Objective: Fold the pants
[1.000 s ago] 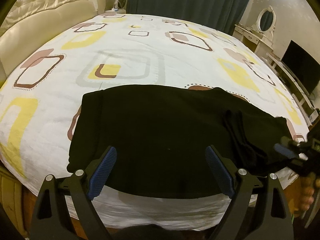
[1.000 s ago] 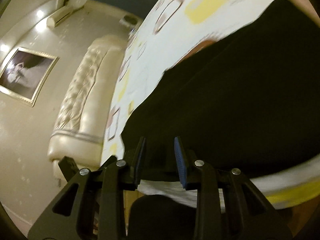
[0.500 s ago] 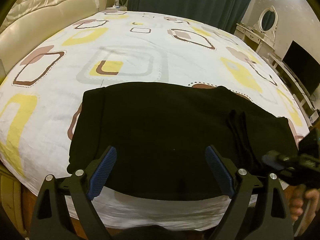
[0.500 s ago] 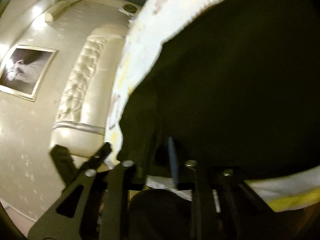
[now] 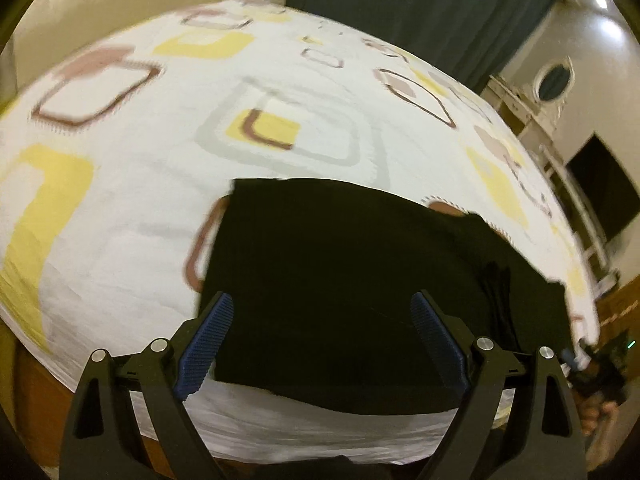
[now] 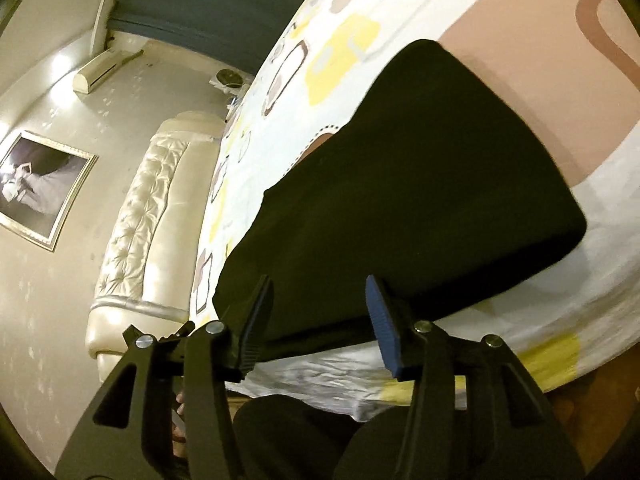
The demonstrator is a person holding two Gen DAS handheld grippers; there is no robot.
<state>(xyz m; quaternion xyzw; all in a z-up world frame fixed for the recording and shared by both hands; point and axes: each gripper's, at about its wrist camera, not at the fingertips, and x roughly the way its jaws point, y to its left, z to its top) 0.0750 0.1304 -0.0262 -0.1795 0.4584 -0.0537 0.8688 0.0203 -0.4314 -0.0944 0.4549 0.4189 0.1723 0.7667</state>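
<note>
Here both hand-held grippers, left (image 5: 322, 330) and right (image 6: 320, 316), gape empty over black pants (image 5: 352, 280).

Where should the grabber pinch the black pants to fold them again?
Probably the end corner of the black pants, coming in from the bed's near edge. The cloth lies flat there with a thin free edge. The right gripper is open beside that end, so it suits best.
</note>
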